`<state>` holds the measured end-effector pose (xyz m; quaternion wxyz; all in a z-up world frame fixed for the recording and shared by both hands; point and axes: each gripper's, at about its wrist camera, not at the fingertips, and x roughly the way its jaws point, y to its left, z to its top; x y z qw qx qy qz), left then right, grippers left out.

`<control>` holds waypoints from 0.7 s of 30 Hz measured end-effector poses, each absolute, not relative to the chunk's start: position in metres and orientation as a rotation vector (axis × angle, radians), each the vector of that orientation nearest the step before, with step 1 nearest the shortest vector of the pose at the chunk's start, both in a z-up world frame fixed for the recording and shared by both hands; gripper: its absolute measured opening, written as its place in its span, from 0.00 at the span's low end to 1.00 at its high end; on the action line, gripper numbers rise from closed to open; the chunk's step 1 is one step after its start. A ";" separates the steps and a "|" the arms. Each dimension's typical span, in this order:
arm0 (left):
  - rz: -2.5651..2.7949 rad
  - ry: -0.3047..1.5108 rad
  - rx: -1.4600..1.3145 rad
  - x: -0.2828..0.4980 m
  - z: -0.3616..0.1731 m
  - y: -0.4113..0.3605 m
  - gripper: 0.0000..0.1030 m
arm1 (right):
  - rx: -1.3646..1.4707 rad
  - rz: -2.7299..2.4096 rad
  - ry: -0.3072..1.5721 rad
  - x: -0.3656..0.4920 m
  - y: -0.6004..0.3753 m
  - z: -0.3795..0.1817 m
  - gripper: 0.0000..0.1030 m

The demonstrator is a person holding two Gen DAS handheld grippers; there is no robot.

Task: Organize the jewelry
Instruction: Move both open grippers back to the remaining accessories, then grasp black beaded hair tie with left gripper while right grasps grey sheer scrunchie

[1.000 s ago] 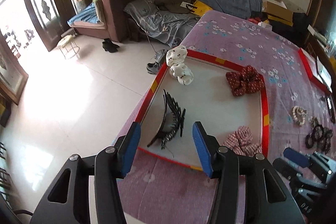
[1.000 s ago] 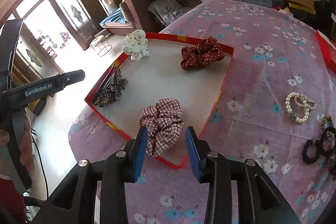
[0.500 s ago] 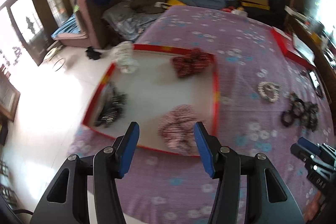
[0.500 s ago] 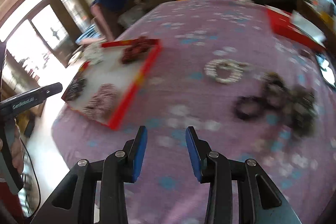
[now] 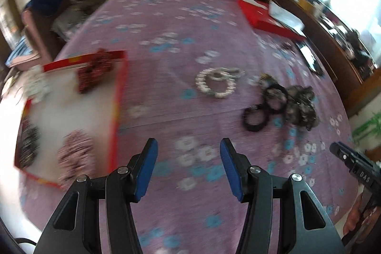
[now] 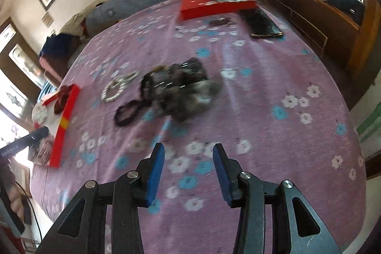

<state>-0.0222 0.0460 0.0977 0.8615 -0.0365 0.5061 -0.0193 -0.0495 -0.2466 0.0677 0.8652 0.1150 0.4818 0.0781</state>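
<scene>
Pearl bracelet (image 5: 218,83) lying mid-bed on purple floral bedspread (image 5: 166,23), well in from edges. Black hair ties (image 5: 254,114) and dark tangled jewelry pile (image 5: 298,102) sitting just beside it, toward bedspread's right edge. Red-rimmed tray (image 5: 117,111) resting at bedspread's left edge, holding dark red scrunchie (image 5: 94,73) and checked scrunchie (image 5: 73,154). Left gripper (image 5: 188,146) hovering over bare cloth, jaws apart, gripping nothing. Right gripper (image 6: 188,151) hovering nearer pile, jaws opening, nothing between.
</scene>
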 end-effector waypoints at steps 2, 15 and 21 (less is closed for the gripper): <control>-0.097 1.080 -0.091 -0.006 0.086 0.028 0.51 | 0.255 0.170 1.007 -0.042 -0.252 0.068 0.44; -0.192 1.166 -0.094 0.064 0.027 -0.033 0.46 | 0.263 0.232 1.005 0.023 -0.244 0.059 0.51; -0.188 1.155 -0.079 0.065 0.022 -0.040 0.35 | 0.286 0.252 1.017 0.037 -0.239 0.051 0.56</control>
